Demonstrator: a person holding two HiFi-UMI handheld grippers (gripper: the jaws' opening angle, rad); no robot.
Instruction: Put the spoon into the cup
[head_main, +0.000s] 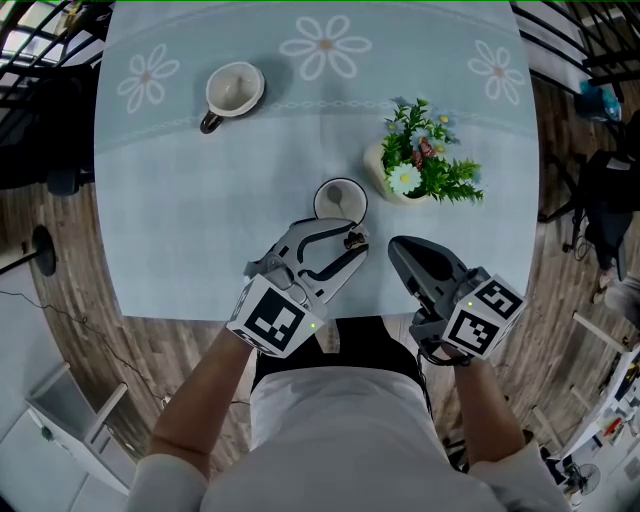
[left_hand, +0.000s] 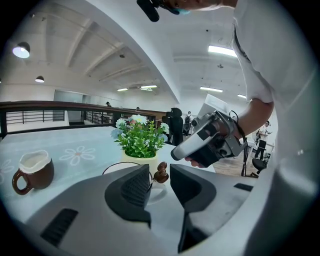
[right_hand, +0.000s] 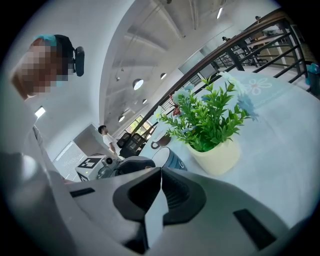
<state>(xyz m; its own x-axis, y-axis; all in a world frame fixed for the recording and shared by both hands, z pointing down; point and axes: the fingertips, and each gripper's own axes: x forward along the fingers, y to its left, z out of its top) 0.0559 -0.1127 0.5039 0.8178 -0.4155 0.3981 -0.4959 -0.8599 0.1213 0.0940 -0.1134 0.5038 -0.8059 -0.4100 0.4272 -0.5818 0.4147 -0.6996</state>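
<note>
A small cup (head_main: 340, 199) with a white inside stands mid-table, just ahead of my left gripper (head_main: 357, 241). The spoon (head_main: 351, 236) has a thin handle that ends in a brown knob. In the left gripper view the knob (left_hand: 160, 173) sits between the open jaws of the left gripper (left_hand: 159, 183), and neither pad presses on it. Its thin stem runs down toward the cup (left_hand: 120, 169); the bowl end is hidden. My right gripper (head_main: 396, 247) rests shut and empty to the right of the cup (right_hand: 172, 159), and also shows in its own view (right_hand: 160, 174).
A potted plant (head_main: 420, 162) in a cream pot stands right of the cup, close to the right gripper's path. A brown mug (head_main: 232, 92) sits far left at the back. The table's near edge (head_main: 200, 316) lies under both grippers.
</note>
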